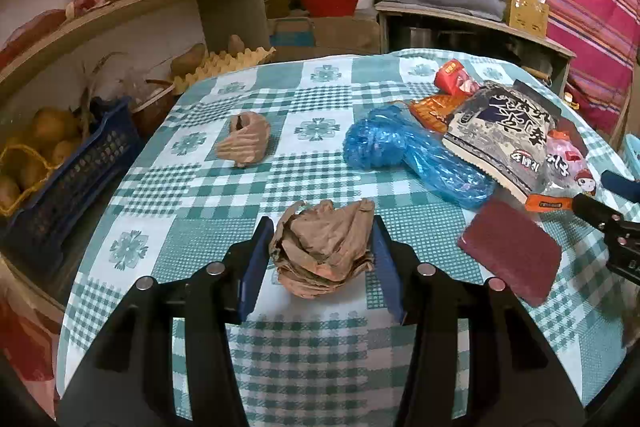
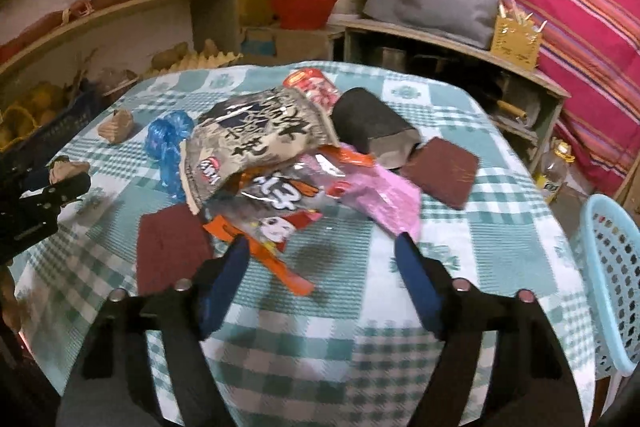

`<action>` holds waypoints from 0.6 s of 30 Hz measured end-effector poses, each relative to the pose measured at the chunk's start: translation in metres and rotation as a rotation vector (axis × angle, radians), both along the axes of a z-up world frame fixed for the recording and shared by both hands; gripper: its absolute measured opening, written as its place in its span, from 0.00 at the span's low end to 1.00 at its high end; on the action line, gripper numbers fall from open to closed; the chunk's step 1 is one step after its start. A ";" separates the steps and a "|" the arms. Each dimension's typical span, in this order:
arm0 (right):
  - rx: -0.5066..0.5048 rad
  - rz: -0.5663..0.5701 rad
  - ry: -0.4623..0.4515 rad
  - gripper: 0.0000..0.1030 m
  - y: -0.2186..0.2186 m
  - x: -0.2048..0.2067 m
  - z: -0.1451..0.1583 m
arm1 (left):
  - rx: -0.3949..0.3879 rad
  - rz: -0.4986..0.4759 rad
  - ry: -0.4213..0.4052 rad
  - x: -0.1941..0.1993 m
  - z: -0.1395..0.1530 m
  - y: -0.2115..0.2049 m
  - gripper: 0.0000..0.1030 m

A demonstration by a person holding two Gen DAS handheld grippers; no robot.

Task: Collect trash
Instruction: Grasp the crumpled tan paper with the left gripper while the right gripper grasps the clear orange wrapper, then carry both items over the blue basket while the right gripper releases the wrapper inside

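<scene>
A: The left hand-held gripper [image 1: 322, 247] has its blue pads against both sides of a crumpled brown paper wad [image 1: 324, 249] near the front edge of the tabletop [image 1: 192, 239]; it looks clamped on the wad.

B: And the right hand-held gripper [image 2: 322, 247]?

A: Jaws apart, nothing between them. An orange wrapper strip [image 2: 280, 267] lies just ahead of its left pad, at the near end of the heap of snack packets [image 2: 260, 143] toward the tabletop's right side.

B: How should that trash handle?

A: Light and soft, probably. The paper wad should crush under the pads, so a grip across its middle seems best. The foil packets look slippery and crackly (the thin strip may slide away), so pinching a flat edge or corner seems safer.

B: Anything further out?

A: A second brown wad [image 1: 244, 141] sits toward the far left, blue plastic bags [image 1: 400, 151] near the middle, and a pale blue basket [image 2: 612, 267] stands beyond the right edge.
</scene>
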State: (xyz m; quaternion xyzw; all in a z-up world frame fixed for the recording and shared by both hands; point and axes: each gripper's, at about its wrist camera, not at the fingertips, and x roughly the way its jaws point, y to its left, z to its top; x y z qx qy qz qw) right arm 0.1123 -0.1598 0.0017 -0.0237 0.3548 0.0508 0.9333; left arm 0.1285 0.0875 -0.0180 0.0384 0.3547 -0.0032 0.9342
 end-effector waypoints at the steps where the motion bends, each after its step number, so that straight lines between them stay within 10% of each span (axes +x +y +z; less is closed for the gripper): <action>1: 0.008 0.007 0.007 0.61 0.001 0.002 -0.001 | -0.005 0.003 -0.002 -0.001 0.000 0.002 0.47; 8: 0.134 0.074 0.040 0.16 0.004 0.008 -0.003 | -0.011 0.005 -0.012 -0.001 0.002 0.004 0.47; 18: 0.171 0.086 -0.037 0.03 -0.030 -0.018 0.014 | 0.001 -0.033 -0.047 -0.006 0.010 -0.024 0.47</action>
